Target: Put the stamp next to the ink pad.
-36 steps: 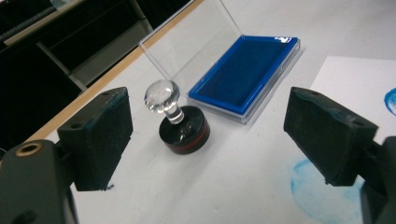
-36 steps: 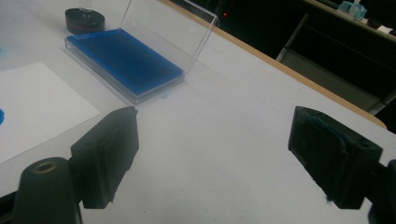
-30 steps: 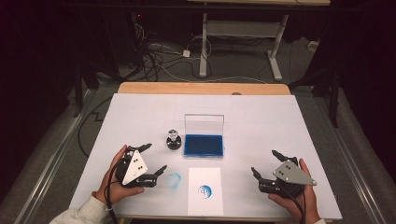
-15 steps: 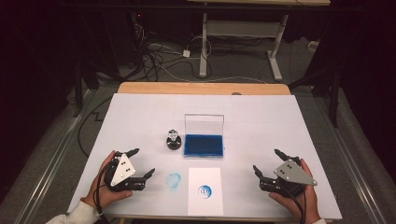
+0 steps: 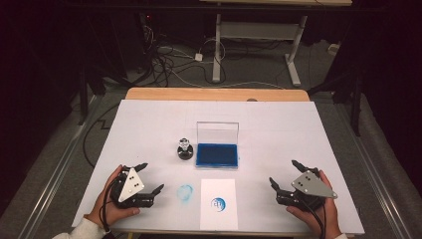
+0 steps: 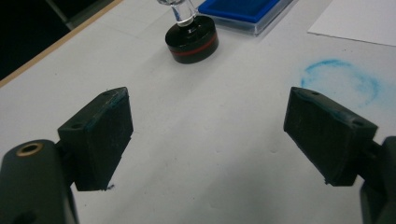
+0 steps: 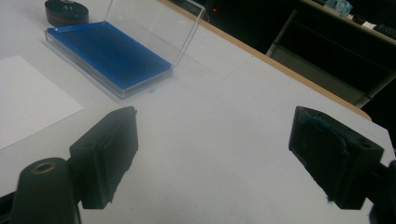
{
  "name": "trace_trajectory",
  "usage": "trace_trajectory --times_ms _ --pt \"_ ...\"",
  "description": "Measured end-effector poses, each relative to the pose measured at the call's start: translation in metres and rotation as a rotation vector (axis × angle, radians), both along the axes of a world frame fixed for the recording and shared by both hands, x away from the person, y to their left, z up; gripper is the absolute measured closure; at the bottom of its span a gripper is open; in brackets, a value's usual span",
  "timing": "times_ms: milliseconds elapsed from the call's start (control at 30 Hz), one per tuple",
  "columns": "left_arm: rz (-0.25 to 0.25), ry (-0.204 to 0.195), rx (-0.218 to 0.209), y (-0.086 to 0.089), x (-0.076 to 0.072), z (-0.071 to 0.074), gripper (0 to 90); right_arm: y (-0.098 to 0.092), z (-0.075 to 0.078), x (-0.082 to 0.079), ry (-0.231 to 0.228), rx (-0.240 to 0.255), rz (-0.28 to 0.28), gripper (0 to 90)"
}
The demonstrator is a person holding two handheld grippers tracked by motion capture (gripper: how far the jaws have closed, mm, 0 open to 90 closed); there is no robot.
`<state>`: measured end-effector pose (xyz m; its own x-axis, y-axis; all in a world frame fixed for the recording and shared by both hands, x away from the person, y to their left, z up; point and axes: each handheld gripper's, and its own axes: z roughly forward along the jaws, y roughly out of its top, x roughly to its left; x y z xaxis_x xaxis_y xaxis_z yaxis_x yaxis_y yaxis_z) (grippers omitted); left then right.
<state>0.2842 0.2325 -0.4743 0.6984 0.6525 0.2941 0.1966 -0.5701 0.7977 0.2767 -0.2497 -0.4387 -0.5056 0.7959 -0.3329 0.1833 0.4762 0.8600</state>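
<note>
A round black stamp (image 5: 184,148) (image 6: 191,39) (image 7: 66,11) with a clear handle stands upright left of the blue ink pad (image 5: 217,154) (image 7: 108,53) (image 6: 243,10), whose clear lid stands open. A white sheet (image 5: 217,203) (image 6: 357,21) (image 7: 25,100) with a blue round print lies at the front middle. A faint blue ring mark (image 5: 185,192) (image 6: 338,81) is on the table left of it. My left gripper (image 5: 151,177) (image 6: 208,135) rests open at the front left, nothing between its jaws. My right gripper (image 5: 285,173) (image 7: 215,154) rests open at the front right, also holding nothing.
The white table cover (image 5: 149,124) sits on a wooden top whose edge (image 5: 214,94) shows at the back. Beyond it are a dark floor with cables (image 5: 169,59) and a white desk frame (image 5: 254,35). A hand holds each gripper near the front edge.
My left gripper has drawn back toward the front left, away from the stamp and the ring mark, and settled low on the table. The right gripper has barely moved.
</note>
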Motion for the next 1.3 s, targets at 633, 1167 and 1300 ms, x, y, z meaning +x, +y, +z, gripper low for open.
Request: trace_trajectory --times_ms 633,1167,1300 --pt "-0.024 0.008 0.009 -0.0032 -0.0004 0.0001 15.7 0.0 0.0008 -0.0013 -0.005 -0.006 -0.003 16.3" --pt "-0.022 0.005 0.004 -0.0043 -0.0002 0.0025 16.3 0.0002 0.0003 0.0014 -0.003 -0.009 -0.008 16.5" --pt "-0.016 0.011 0.009 -0.0052 0.0016 0.0013 16.3 0.0002 -0.0002 0.0023 0.003 -0.01 -0.011 16.5"
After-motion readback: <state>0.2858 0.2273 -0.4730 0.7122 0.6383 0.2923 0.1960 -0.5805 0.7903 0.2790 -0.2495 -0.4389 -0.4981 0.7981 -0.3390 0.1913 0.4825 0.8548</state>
